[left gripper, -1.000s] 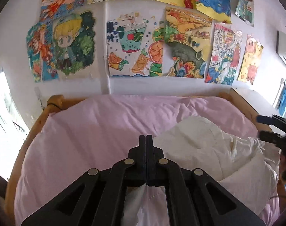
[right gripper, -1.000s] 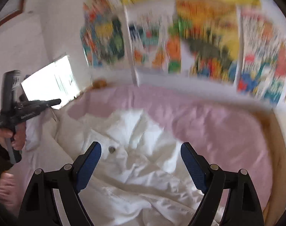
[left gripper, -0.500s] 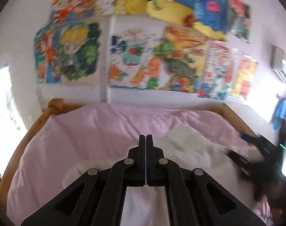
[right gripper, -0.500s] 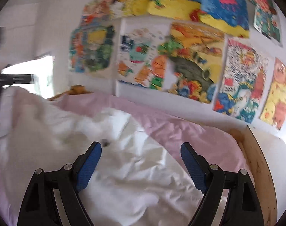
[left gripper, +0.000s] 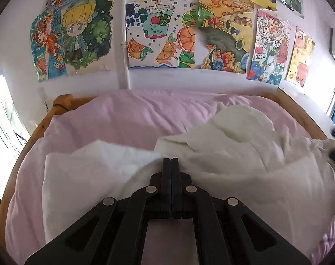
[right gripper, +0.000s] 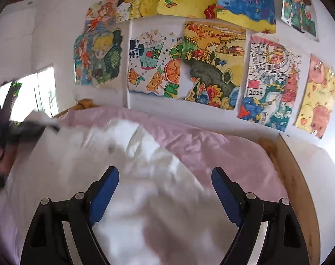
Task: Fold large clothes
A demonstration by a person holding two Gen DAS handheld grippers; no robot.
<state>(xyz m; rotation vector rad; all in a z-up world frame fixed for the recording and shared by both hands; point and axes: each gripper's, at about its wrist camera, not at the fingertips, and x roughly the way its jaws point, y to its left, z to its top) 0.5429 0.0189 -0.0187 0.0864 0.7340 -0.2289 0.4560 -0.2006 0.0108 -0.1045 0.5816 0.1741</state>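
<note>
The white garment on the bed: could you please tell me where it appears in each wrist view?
Left wrist: white garment fills centre and right, beyond the shut fingers.
Right wrist: white garment fills lower centre-left, blurred, beneath the open right gripper.
Shared landmark: fruit-drink drawing.

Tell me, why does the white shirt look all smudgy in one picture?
Right wrist view: the white garment is smeared by motion blur, while the wall drawings stay fairly sharp. Left wrist view: the garment is crisp, and the window glares white.
</note>
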